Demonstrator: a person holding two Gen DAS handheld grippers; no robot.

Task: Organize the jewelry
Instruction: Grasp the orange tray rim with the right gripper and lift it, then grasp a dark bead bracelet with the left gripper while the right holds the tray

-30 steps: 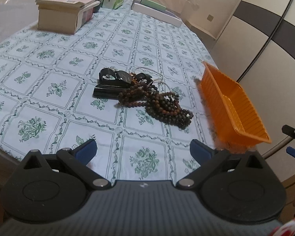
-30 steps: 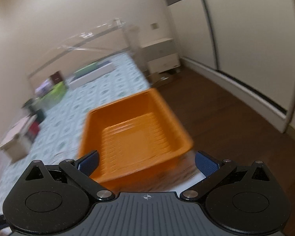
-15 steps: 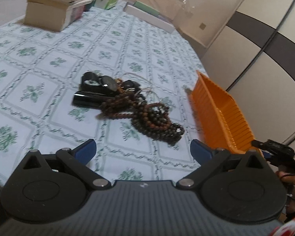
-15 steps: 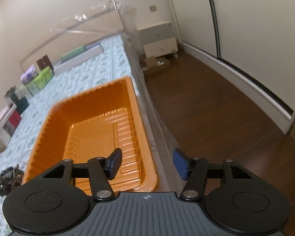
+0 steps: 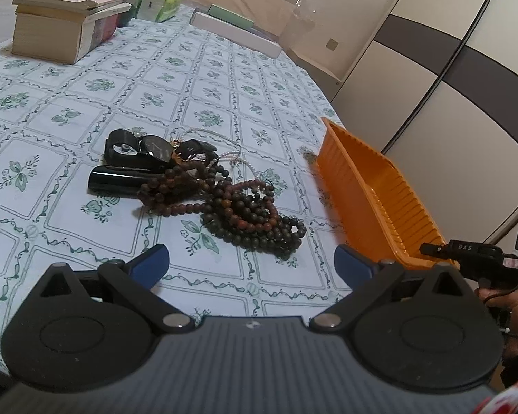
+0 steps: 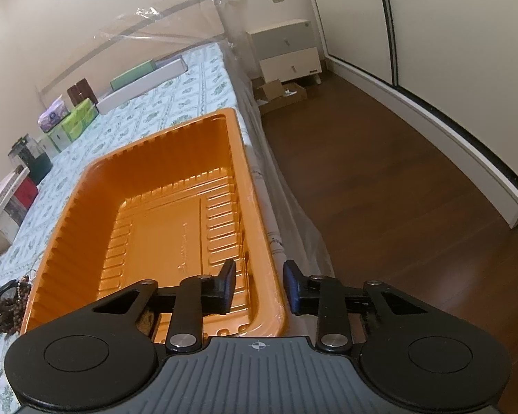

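Observation:
A pile of dark wooden bead bracelets, a thin pearl strand and black watches lies on the floral tablecloth. My left gripper is open and empty, just short of the beads. An empty orange plastic tray stands at the table's right edge. In the right wrist view my right gripper straddles the tray's near right rim, one finger inside and one outside; the jaws are narrowed with a gap still showing. The beads also show at that view's left edge.
Stacked boxes, tissue packs and long flat boxes sit along the table's far side. The table edge, draped in clear plastic, drops to a dark wooden floor right of the tray.
My right gripper has narrowed from wide open and come over the tray's right rim. My left gripper has moved closer to the bead pile and stays open.

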